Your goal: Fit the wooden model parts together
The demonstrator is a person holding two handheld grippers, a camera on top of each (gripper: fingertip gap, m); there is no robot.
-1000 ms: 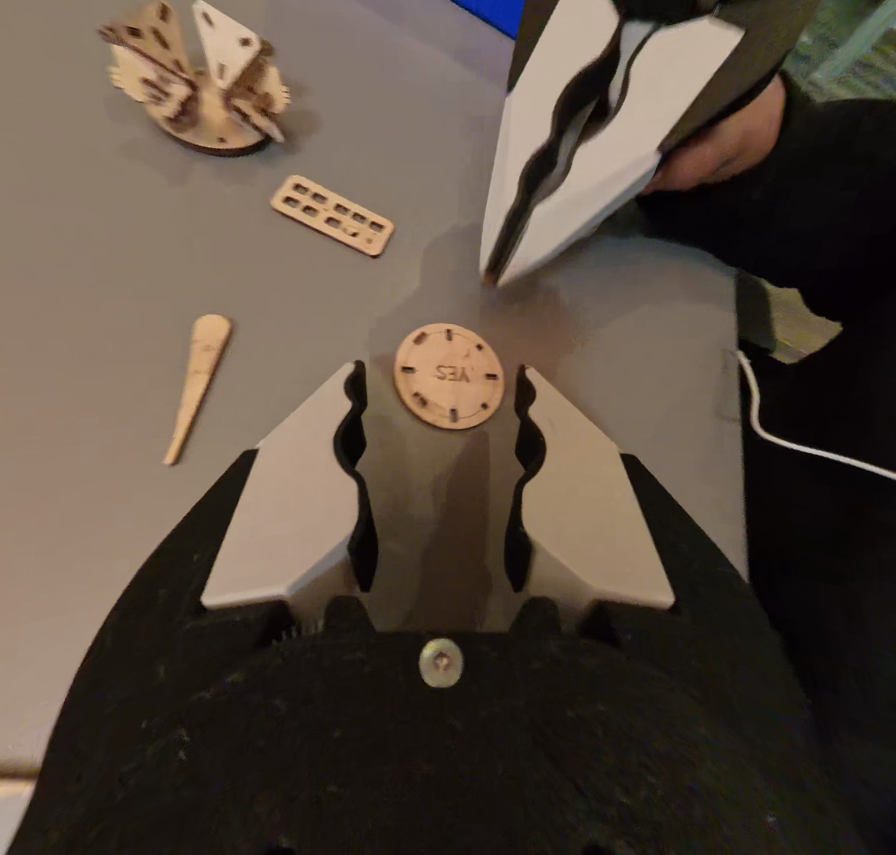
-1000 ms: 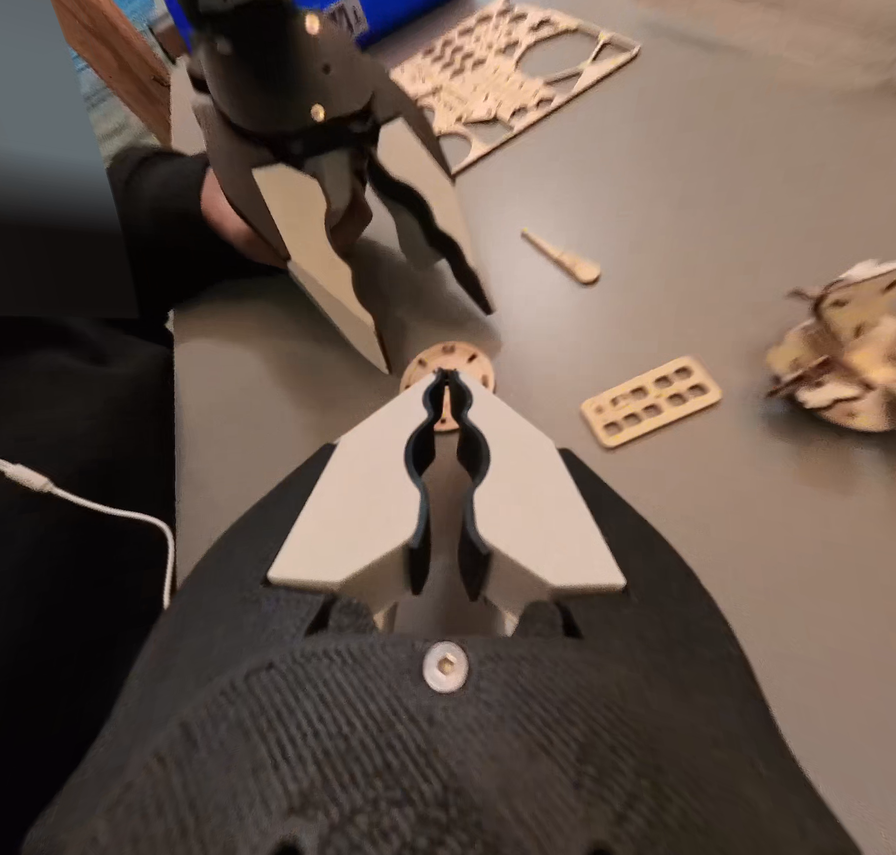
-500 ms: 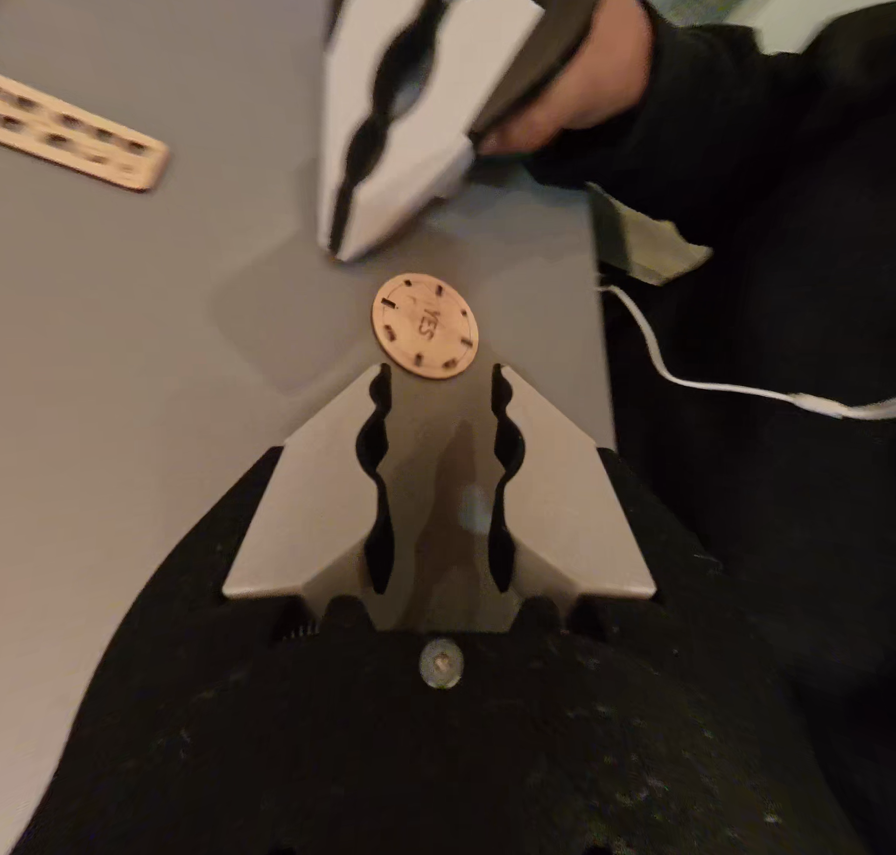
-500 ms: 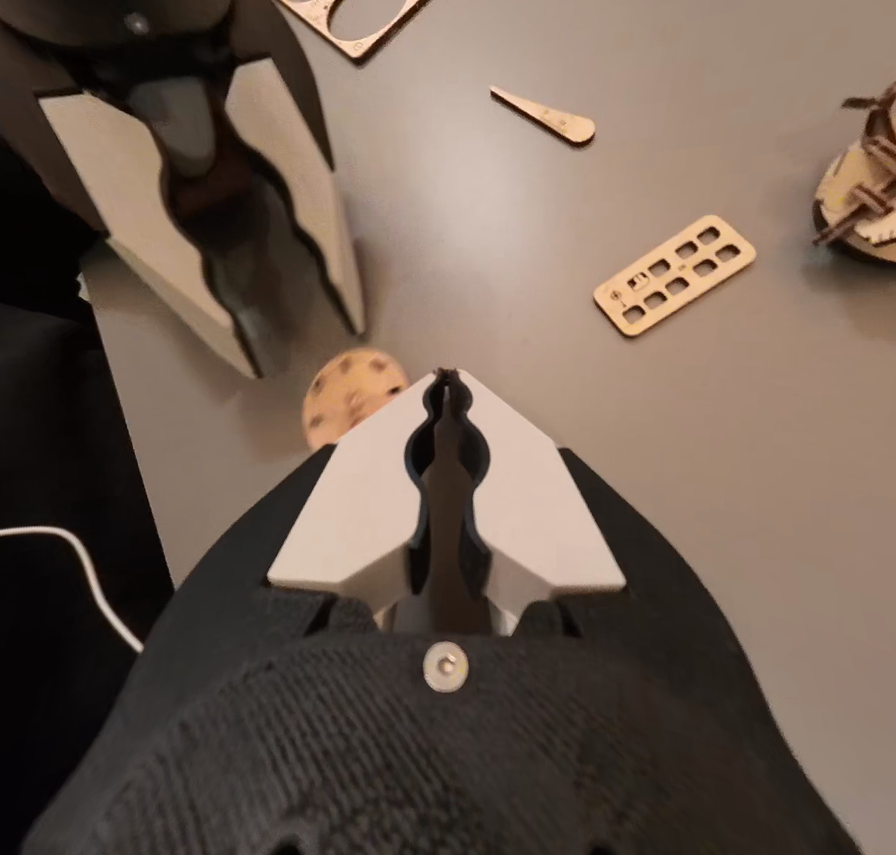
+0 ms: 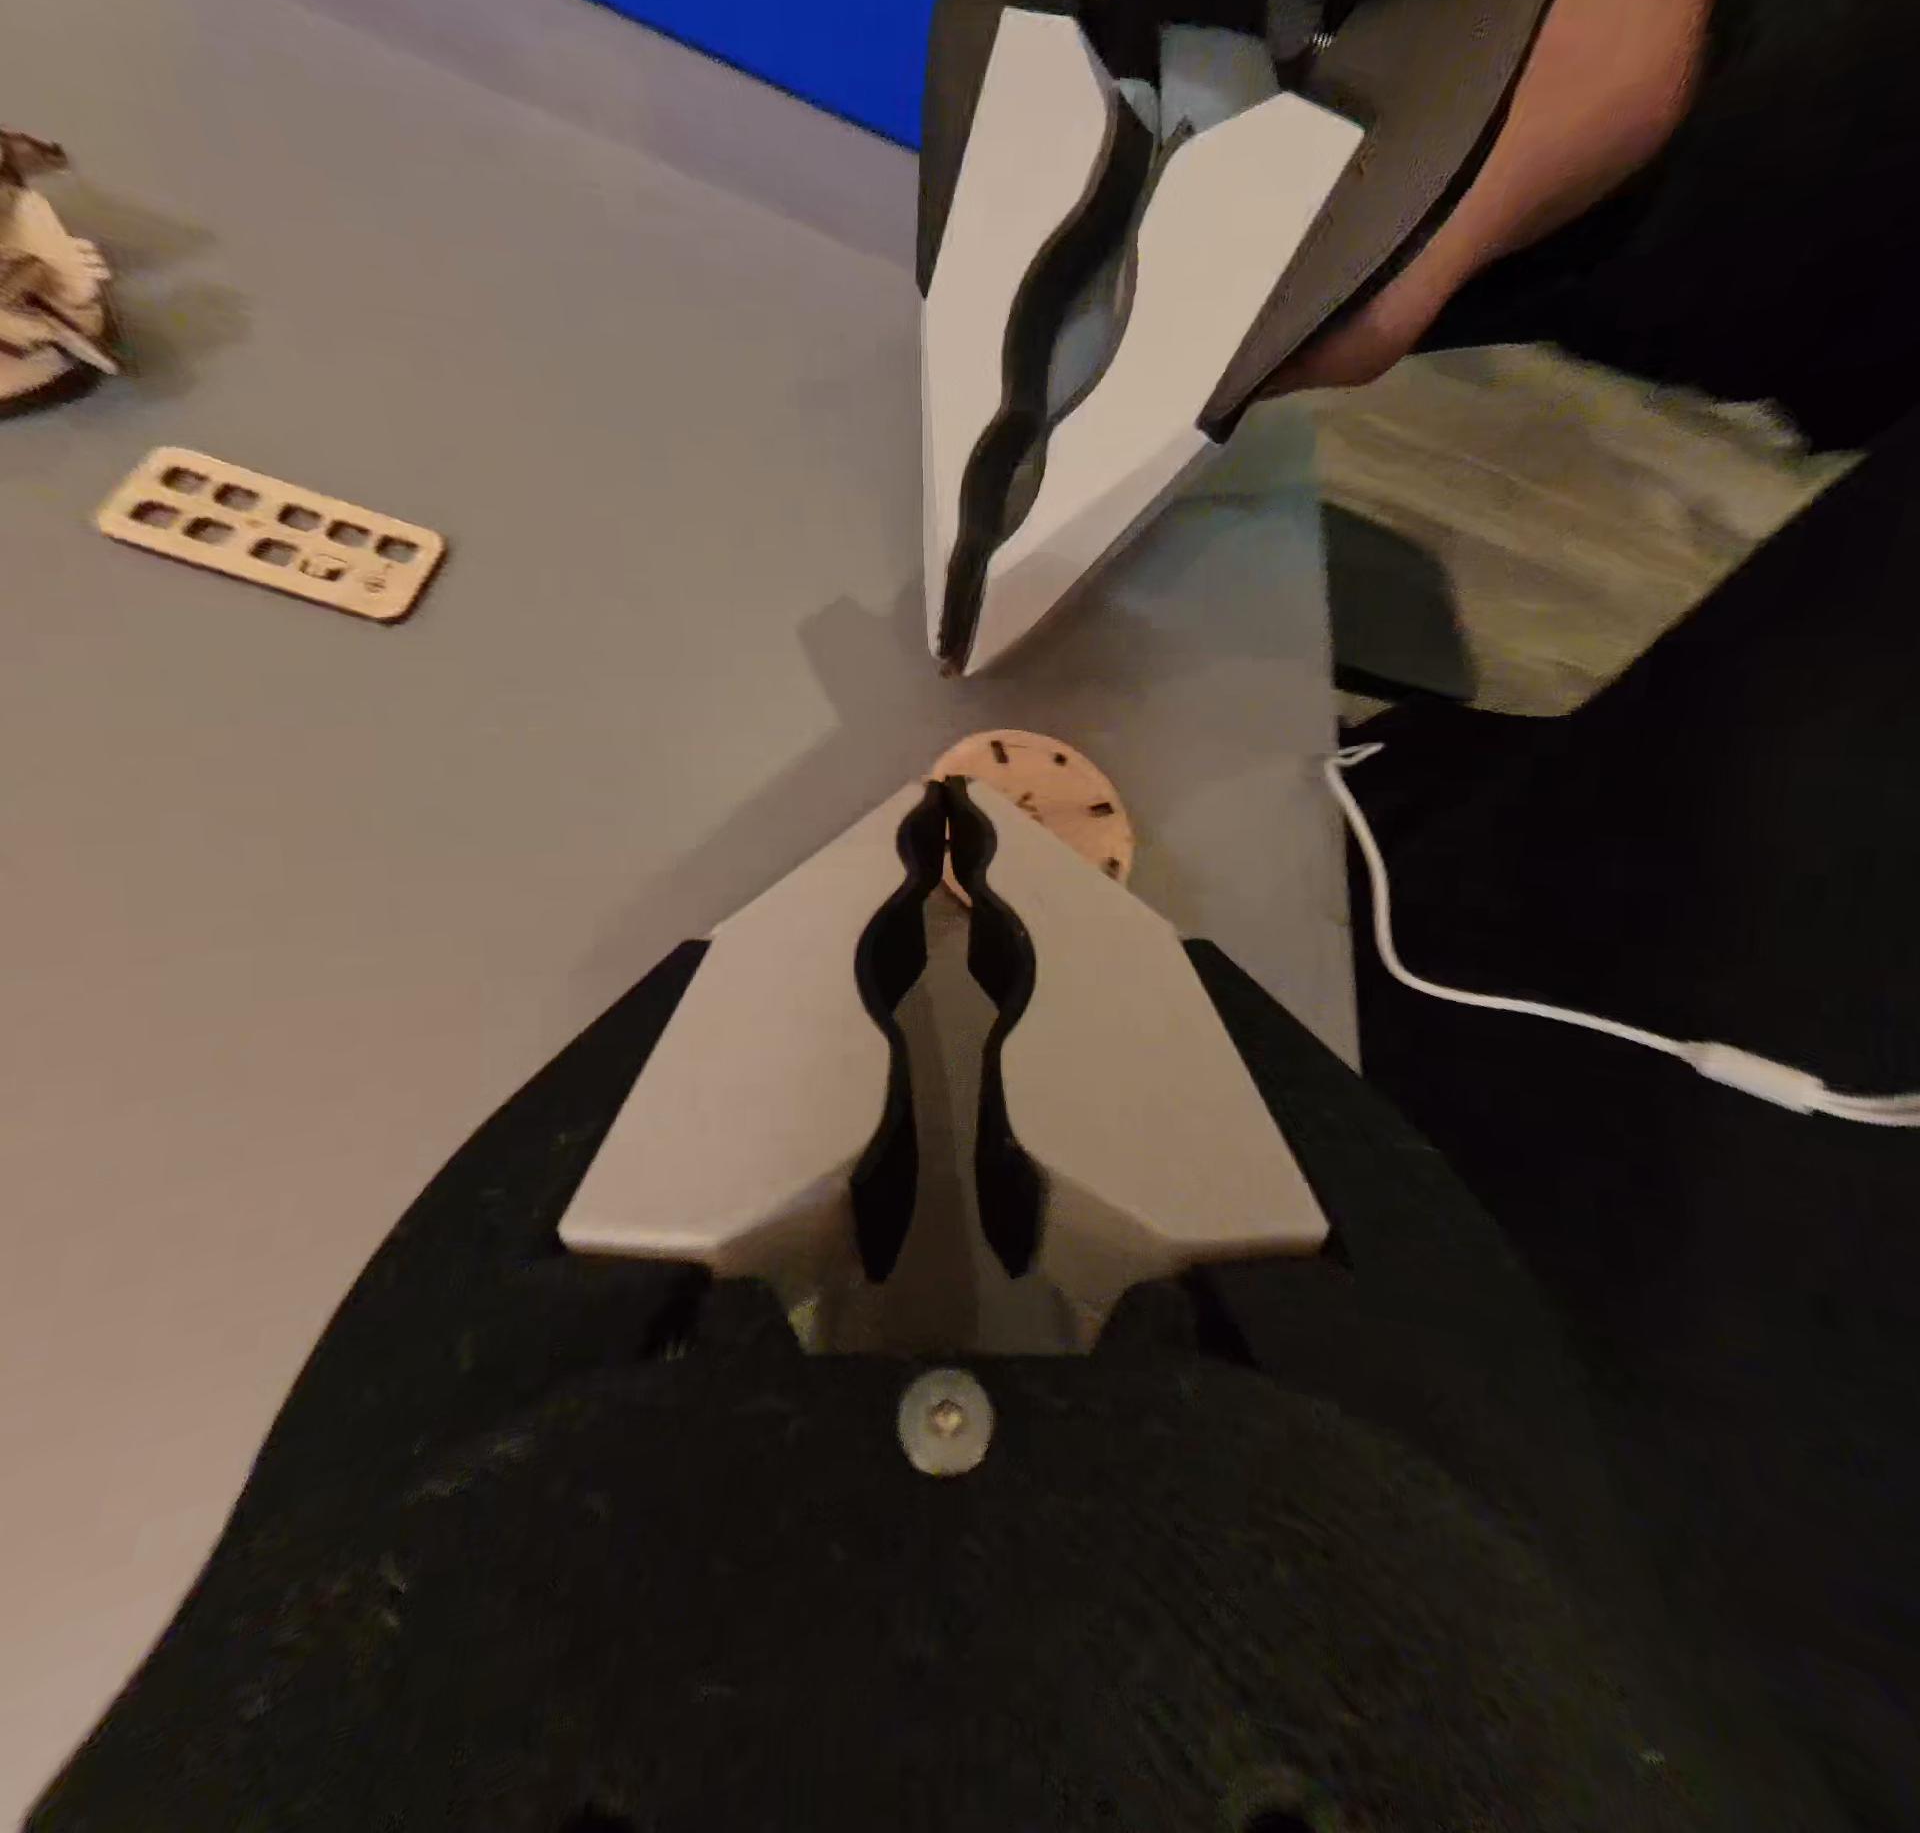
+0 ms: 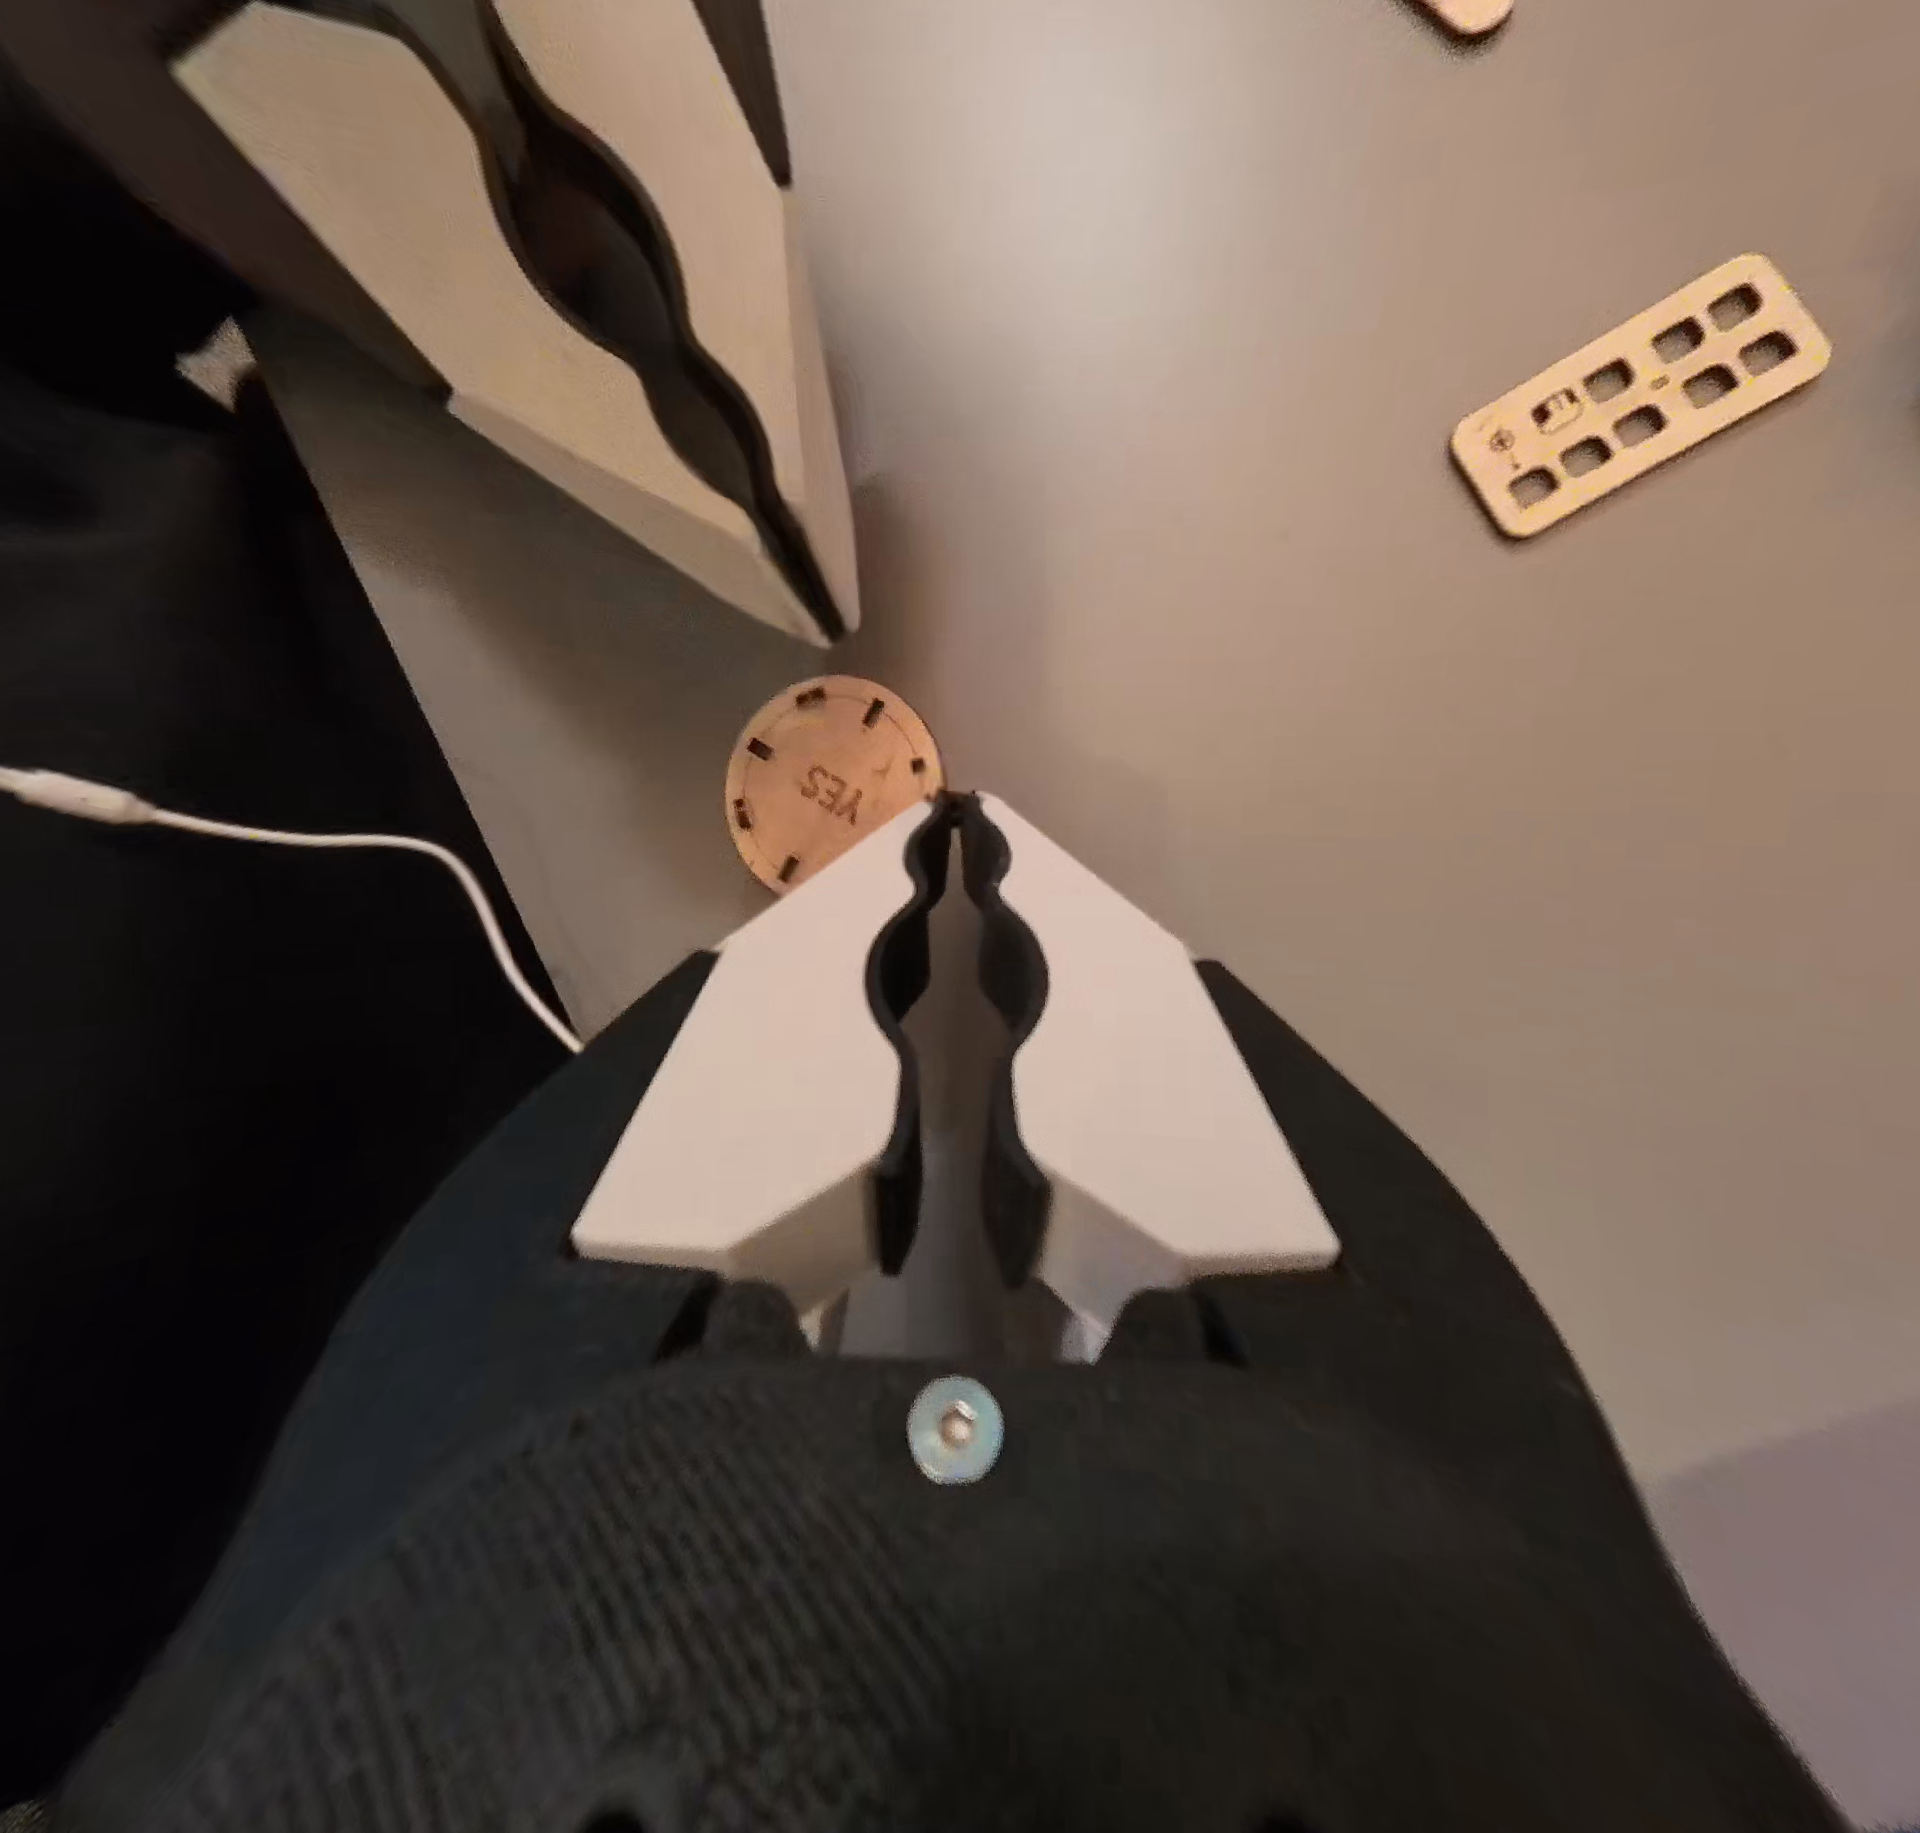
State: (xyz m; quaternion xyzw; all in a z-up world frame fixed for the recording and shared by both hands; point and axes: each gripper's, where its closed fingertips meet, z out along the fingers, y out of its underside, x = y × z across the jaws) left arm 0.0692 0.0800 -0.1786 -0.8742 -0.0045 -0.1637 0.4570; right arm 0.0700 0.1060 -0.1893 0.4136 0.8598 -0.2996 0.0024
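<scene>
Left wrist view shows the left gripper (image 5: 945, 794) and right gripper (image 5: 951, 659) both closed on nothing, flanking a thin wooden disc (image 5: 1049, 796) lying flat near the table (image 5: 520, 848) edge; probably light, stiff, best pinched across its rim.

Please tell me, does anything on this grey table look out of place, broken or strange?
Nothing looks damaged or spilled. The round wooden disc lies flat, close to the table's near edge. The slotted wooden plate lies flat too. Both claws, left and right, are shut with nothing between their tips.
</scene>
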